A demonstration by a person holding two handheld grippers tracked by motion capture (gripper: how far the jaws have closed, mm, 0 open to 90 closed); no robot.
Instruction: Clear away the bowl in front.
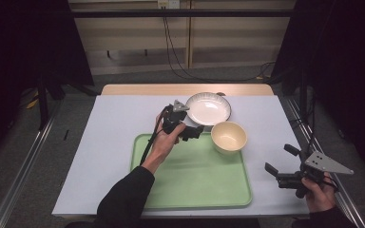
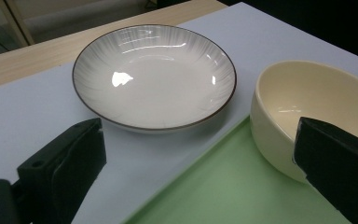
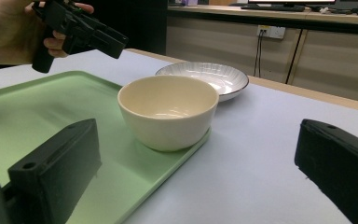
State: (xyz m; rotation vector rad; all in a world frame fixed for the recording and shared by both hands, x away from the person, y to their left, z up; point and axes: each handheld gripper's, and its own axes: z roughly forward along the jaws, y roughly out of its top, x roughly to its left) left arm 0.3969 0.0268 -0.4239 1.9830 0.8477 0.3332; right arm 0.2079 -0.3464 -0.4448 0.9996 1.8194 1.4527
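A cream bowl (image 1: 228,137) stands empty in the far right corner of a green tray (image 1: 195,180). Just beyond the tray, a white plate with a dark rim (image 1: 208,108) lies on the table. A hand holds my left gripper (image 1: 196,131) open above the tray's far edge, close to the bowl's left side. In the left gripper view, the plate (image 2: 154,74) lies ahead between the jaws and the bowl (image 2: 317,107) sits by the right jaw. My right gripper (image 1: 279,159) is open and empty near the table's right front edge. It faces the bowl (image 3: 168,112), the plate (image 3: 209,77) and the left gripper (image 3: 114,42).
The white table top (image 1: 114,133) has a wooden strip (image 1: 142,89) along its far edge. Dark curtains hang on both sides, and cables (image 1: 176,57) run down the back wall. A metal rail (image 1: 323,152) runs along the table's right side.
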